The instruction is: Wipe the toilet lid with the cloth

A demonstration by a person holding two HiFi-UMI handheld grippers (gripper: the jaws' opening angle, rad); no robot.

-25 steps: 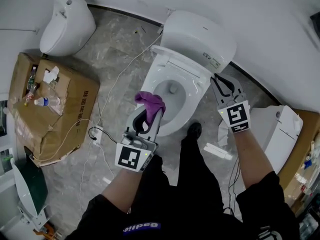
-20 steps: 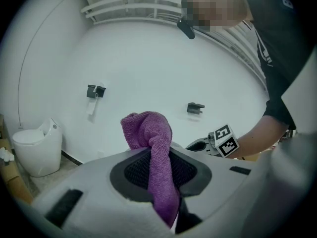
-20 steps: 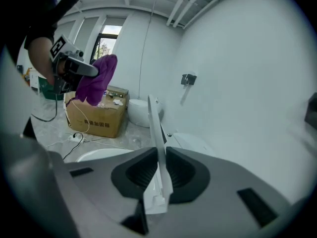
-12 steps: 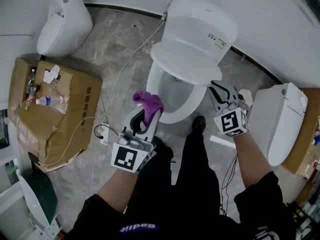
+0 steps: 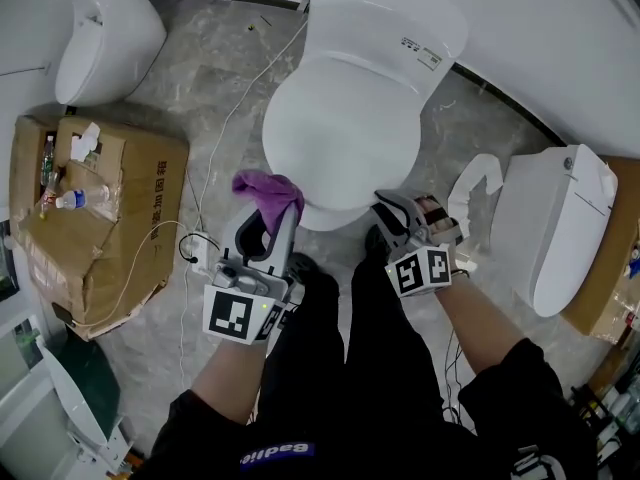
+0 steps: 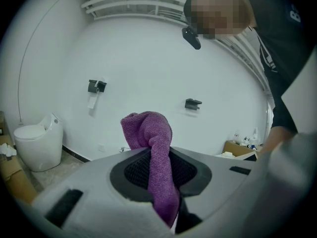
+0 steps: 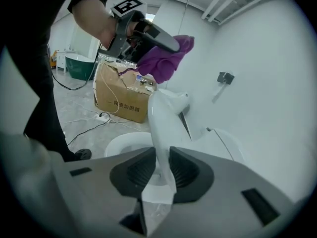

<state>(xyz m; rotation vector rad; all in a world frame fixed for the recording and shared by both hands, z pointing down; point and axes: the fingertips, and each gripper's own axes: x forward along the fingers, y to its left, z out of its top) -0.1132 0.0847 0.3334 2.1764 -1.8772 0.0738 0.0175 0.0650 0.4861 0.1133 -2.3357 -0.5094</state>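
Observation:
The white toilet lid point(image 5: 340, 133) lies lowered over the bowl, seen from above in the head view. My right gripper point(image 5: 388, 206) is at the lid's front right rim. In the right gripper view its jaws are shut on the lid's thin edge point(image 7: 166, 118), with the bowl point(image 7: 124, 144) showing below. My left gripper point(image 5: 262, 220) is shut on a purple cloth point(image 5: 266, 190), which bunches above the jaws just off the lid's front left edge. The cloth point(image 6: 151, 148) hangs between the left jaws and also shows in the right gripper view point(image 7: 166, 58).
A small white toilet point(image 5: 100, 33) stands at the back left. A cardboard box point(image 5: 110, 218) with bottles on top sits left, with a power strip and cables point(image 5: 200, 258) beside it. Another white toilet unit point(image 5: 555, 228) stands right. The person's shoes point(image 5: 300, 268) are at the bowl's front.
The lid swung down from upright to over the bowl, my right gripper moving down and left with it. My left gripper with the cloth shifted slightly left.

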